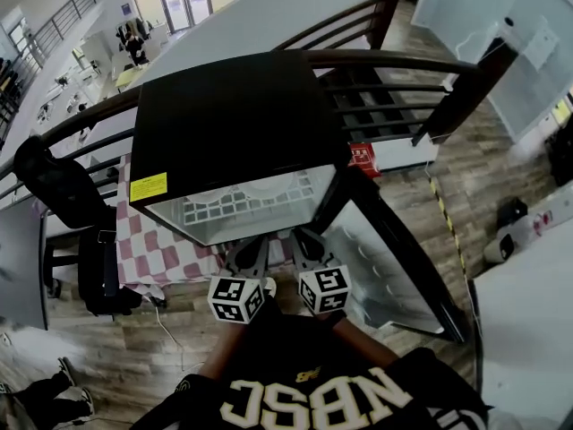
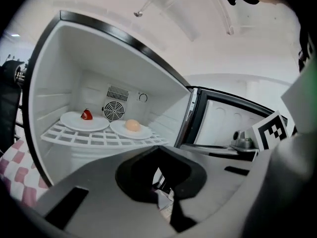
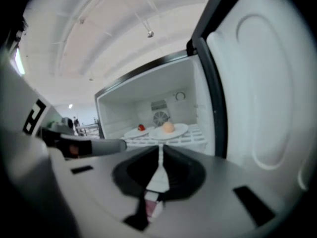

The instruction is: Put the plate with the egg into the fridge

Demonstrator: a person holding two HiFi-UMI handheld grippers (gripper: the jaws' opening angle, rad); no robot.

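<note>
**A:** Head view first. What's there?

**B:** A small black fridge (image 1: 233, 115), with a checked cloth (image 1: 157, 251) showing under its left side. Its door (image 1: 394, 267) is swung open to the right. The left gripper (image 1: 250, 258) and right gripper (image 1: 309, 253) sit side by side just in front of the opening.

**A:** Any writing?

**B:** There is a yellow label (image 1: 148, 187) on the fridge's front corner and a red sign (image 1: 363, 159) behind it. Both are too small to read. The person's dark shirt (image 1: 313, 392) carries big pale letters, and "NBSC" is the part I can read.

**A:** Left gripper view?

**B:** The jaws are clenched tip to tip with nothing in them. Past them, the plate (image 2: 143, 132) with the egg (image 2: 132, 125) lies on the white shelf (image 2: 94, 138) inside the fridge. Just to its left is a second plate (image 2: 74, 123) bearing a red piece (image 2: 86, 114). A round fan (image 2: 114, 110) sits in the back wall behind both. The right gripper's marker cube (image 2: 271, 130) shows at the right.

**A:** Right gripper view?

**B:** These jaws are pressed together too, and empty. The plate with the egg is on the shelf, on the door side, with the second plate to its left. The left gripper reaches in from the left edge.
</note>
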